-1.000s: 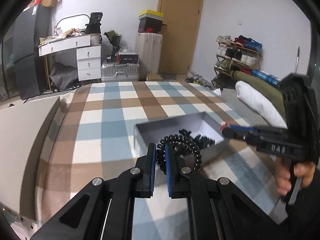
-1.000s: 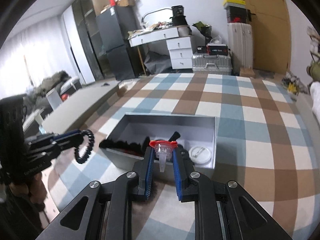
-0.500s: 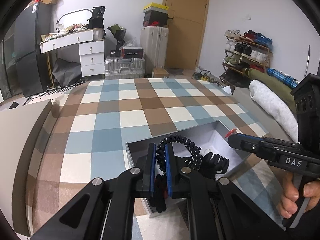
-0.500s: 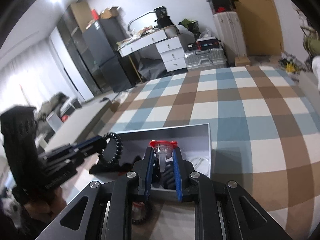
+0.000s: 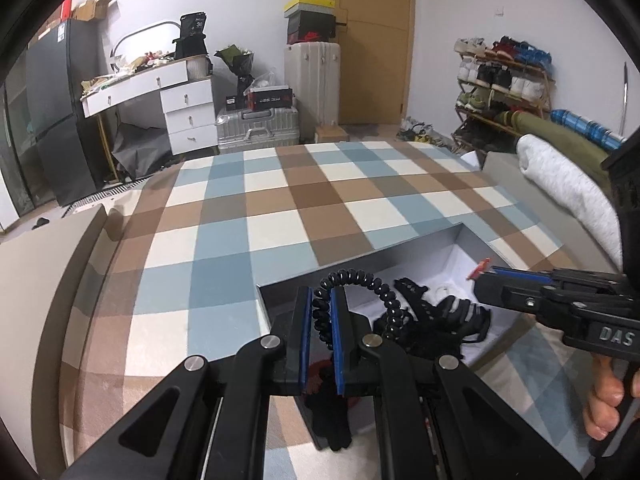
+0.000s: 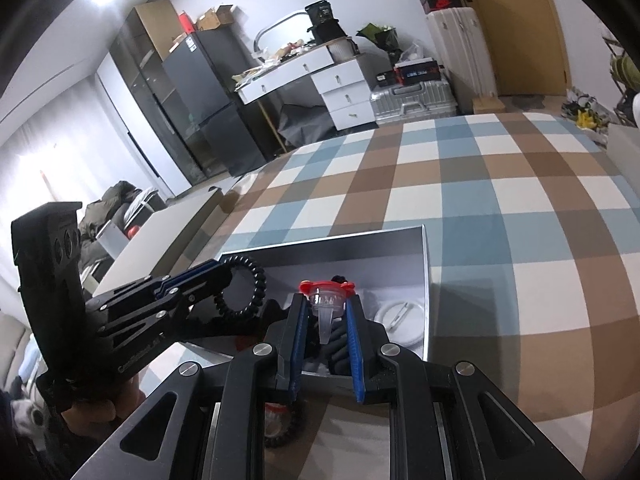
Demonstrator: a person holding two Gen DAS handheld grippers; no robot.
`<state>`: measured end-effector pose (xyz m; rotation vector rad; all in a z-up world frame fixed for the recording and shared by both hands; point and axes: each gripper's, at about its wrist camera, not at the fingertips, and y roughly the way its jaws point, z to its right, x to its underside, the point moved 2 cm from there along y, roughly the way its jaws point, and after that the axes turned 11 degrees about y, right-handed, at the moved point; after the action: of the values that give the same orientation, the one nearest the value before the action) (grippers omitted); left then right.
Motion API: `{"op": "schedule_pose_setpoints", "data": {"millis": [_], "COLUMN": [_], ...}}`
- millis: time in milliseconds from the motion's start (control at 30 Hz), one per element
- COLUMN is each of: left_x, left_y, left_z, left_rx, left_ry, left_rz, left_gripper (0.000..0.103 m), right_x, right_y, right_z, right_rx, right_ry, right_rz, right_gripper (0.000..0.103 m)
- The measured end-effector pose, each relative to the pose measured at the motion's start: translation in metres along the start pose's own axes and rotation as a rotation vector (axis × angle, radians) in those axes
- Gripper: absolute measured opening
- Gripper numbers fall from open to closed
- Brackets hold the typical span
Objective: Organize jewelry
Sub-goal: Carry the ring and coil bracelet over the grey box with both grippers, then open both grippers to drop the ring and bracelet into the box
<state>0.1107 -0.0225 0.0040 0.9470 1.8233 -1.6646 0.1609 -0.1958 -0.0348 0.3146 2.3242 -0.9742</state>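
1. The left gripper point(image 5: 321, 304) pinches a black spiral hair tie point(image 5: 356, 296) between its blue pads; the coil is glossy, ridged like a telephone cord, and closed into a ring.
2. That ring stands on edge above the near left corner of the grey box point(image 5: 360, 258), arching up and to the right from the fingers; a ring has no real long axis.
3. The right gripper point(image 6: 326, 312) clamps a small clear plastic piece with a red cap point(image 6: 326, 300), fingers narrowed onto its sides.
4. The piece is upright: red cap on top, tapered clear body pointing down between the pads, long axis vertical.
5. It hangs over the box's near edge; inside lie a white round badge point(image 6: 398, 320) and a tangle of black coiled ties point(image 5: 436, 320).
6. The box sits on a checked blue, brown and cream bedspread point(image 5: 280, 208).
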Motion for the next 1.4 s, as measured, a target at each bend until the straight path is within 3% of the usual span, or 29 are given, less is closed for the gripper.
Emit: {"op": "schedule_pose_setpoints", "data": {"millis": [267, 467, 833, 1000, 1267, 1300, 1367, 1400], "left_x": [0.005, 0.003, 0.000, 0.006, 0.009, 0.008, 0.008, 0.008], "left_y": [0.008, 0.009, 0.014, 0.004, 0.000, -0.004, -0.012, -0.017], "left_z": [-0.001, -0.002, -0.013, -0.014, -0.009, -0.007, -0.005, -0.004], "left_rx": [-0.020, -0.031, -0.028, 0.021, 0.024, 0.027, 0.028, 0.028], "left_ry": [0.009, 0.034, 0.008, -0.033, -0.013, -0.005, 0.000, -0.004], "left_rz": [-0.036, -0.041, -0.052, -0.020, -0.029, -0.024, -0.015, -0.005], "left_gripper": [0.005, 0.005, 0.005, 0.005, 0.005, 0.009, 0.029, 0.049], "right_x": [0.000, -0.001, 0.008, 0.007, 0.001, 0.000, -0.001, -0.002], "right_y": [0.003, 0.002, 0.007, 0.002, -0.004, -0.005, -0.008, -0.012], "right_z": [0.007, 0.008, -0.005, -0.006, -0.002, -0.001, -0.002, -0.002], "right_rx": [0.056, 0.041, 0.007, 0.049, 0.041, 0.042, 0.050, 0.055], "right_ry": [-0.014, -0.009, -0.040, -0.052, -0.009, -0.007, -0.015, -0.019], "right_rz": [0.016, 0.006, -0.095, -0.038, 0.012, 0.017, 0.030, 0.040], "right_gripper": [0.019, 0.019, 0.019, 0.019, 0.021, 0.022, 0.023, 0.025]}}
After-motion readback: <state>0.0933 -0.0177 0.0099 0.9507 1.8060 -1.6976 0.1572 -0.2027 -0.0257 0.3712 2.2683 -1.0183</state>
